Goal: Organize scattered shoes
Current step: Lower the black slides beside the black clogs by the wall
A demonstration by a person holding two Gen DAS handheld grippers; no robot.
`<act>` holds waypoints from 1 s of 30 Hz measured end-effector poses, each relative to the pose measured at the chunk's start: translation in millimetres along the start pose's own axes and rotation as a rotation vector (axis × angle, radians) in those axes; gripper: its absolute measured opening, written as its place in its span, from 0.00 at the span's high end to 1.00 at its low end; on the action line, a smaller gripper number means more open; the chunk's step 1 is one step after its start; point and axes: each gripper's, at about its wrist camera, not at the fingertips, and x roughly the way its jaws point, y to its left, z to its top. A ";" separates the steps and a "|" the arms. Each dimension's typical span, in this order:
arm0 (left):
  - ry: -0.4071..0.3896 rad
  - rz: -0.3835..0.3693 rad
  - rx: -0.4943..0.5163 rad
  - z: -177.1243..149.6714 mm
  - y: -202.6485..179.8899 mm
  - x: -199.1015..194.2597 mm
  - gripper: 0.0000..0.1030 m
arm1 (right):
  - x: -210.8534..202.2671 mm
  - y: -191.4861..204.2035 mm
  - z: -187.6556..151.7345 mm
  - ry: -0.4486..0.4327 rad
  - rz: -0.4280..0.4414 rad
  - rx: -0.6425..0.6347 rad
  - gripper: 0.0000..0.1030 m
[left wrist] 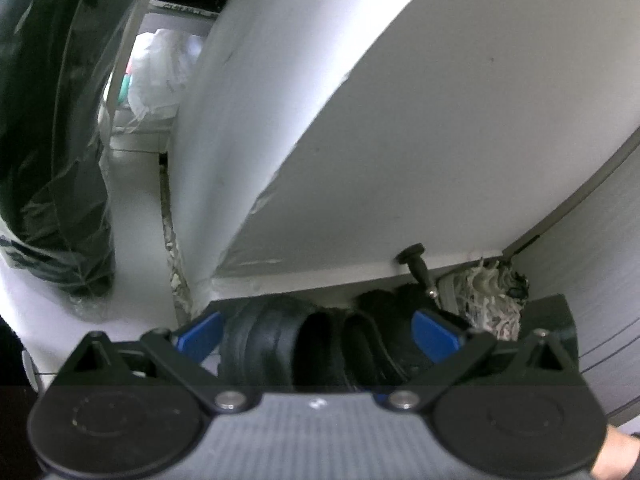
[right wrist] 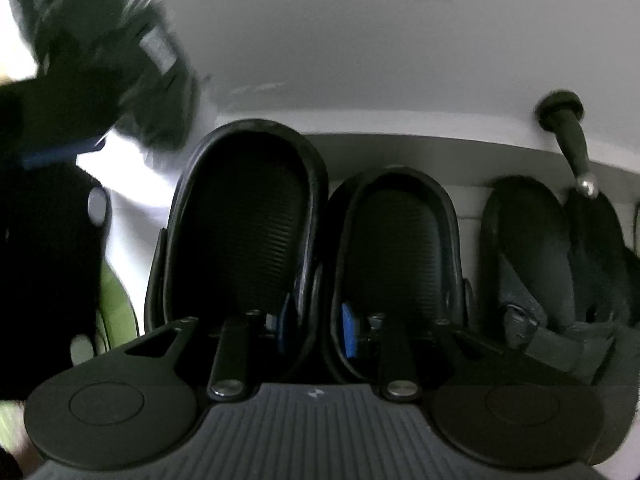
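**Gripping paired black shoes at the wall**

Pinching inward, the right gripper (right wrist: 316,330) has one blue finger (right wrist: 285,322) inside the left black slipper (right wrist: 244,216) and the other inside the right black slipper (right wrist: 400,240), squeezing their touching inner walls together between narrowly set jaws. Both slippers stand side by side, toes toward the white wall (right wrist: 360,40). Just right of them lies a second dark pair of sandals (right wrist: 536,248), and above that a black door stopper (right wrist: 568,136) juts from the wall's base.

The left gripper (left wrist: 318,334) has its jaws spread wide, the blue pads (left wrist: 200,334) flanking a dark pair of shoes (left wrist: 320,344) that sits between them; whether the pads press on the shoes I cannot tell. Beyond these shoes the door stopper (left wrist: 416,264) shows again at the skirting, with a frayed mop head (left wrist: 492,296) to its right. Farther off on the left hangs dark clothing in clear plastic (left wrist: 52,120).
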 end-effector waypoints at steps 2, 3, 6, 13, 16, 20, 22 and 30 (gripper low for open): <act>-0.004 -0.001 0.002 -0.2 -0.7 -0.4 0.01 | -0.3 -2.5 -0.4 -0.003 0.001 0.008 0.72; -0.006 0.000 0.003 -0.4 -1.0 -0.4 0.01 | 0.5 -4.3 -0.1 -0.004 0.003 0.013 0.72; -0.005 0.003 0.003 -0.6 -1.1 -0.1 0.01 | 11.6 -12.9 7.4 -0.002 0.004 0.059 0.70; 0.014 0.015 -0.002 -0.3 0.8 3.2 0.01 | -9.1 -31.0 1.5 -0.114 0.057 0.184 0.38; 0.055 0.027 -0.008 -2.0 1.8 10.0 0.01 | -30.6 -37.6 -10.2 -0.157 0.021 0.212 0.38; 0.098 0.039 -0.005 -5.4 2.7 18.0 0.01 | -47.1 -42.3 -26.6 -0.170 -0.031 0.218 0.35; 0.113 0.046 -0.007 -6.9 3.8 20.3 0.01 | -49.9 -42.4 -35.3 -0.157 -0.056 0.215 0.29; 0.132 0.066 -0.020 -9.9 8.1 24.0 0.01 | -25.7 -34.8 -75.9 -0.009 -0.069 0.212 0.21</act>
